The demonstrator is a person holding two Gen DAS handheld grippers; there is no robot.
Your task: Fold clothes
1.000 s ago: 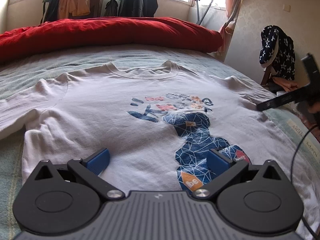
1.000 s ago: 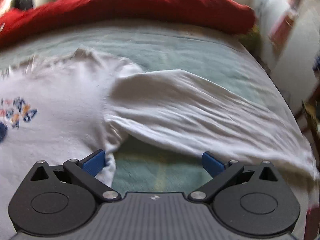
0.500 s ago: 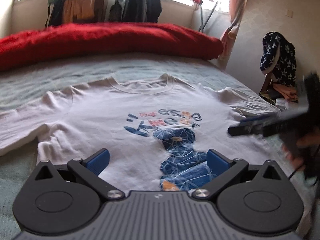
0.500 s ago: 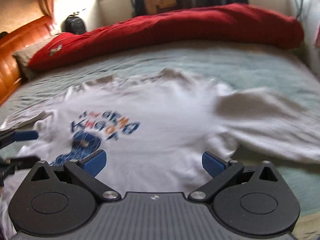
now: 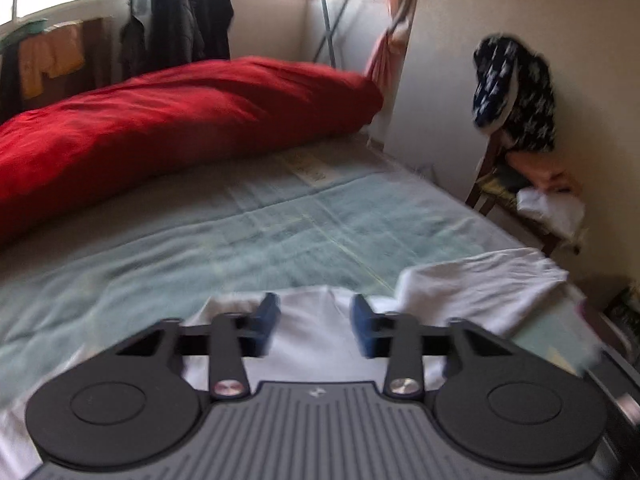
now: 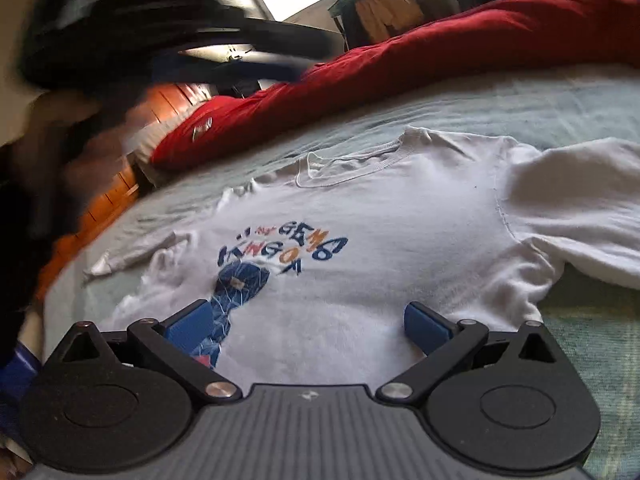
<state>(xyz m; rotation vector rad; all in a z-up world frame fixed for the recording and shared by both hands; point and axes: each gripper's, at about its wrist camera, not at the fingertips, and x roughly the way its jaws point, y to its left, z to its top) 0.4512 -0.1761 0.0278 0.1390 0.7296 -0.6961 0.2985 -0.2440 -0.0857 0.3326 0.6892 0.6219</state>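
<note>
A white T-shirt (image 6: pixel 400 240) with a blue and orange print lies face up on the bed. In the right wrist view its collar points to the far side and one sleeve (image 6: pixel 580 216) is spread to the right. My right gripper (image 6: pixel 308 324) hovers open over the shirt's lower front with nothing pinched. My left gripper (image 5: pixel 314 320) is blurred by motion and its jaws are closing. White shirt cloth (image 5: pixel 316 340) shows in the gap between the blue pads, which stand apart. The right wrist view catches the left gripper (image 6: pixel 180 36) as a dark blur high at the upper left.
A red duvet (image 5: pixel 180 120) is heaped along the far side of the pale green bed cover (image 5: pixel 280 232). A chair (image 5: pixel 516 200) piled with clothes stands by the right wall. Clothes hang at the window. An orange wooden bed frame (image 6: pixel 116 196) runs along the left.
The left gripper has swung fast to the right and up; its view went from the print to the right sleeve, and its jaws narrowed. The right gripper turned left toward the print.
</note>
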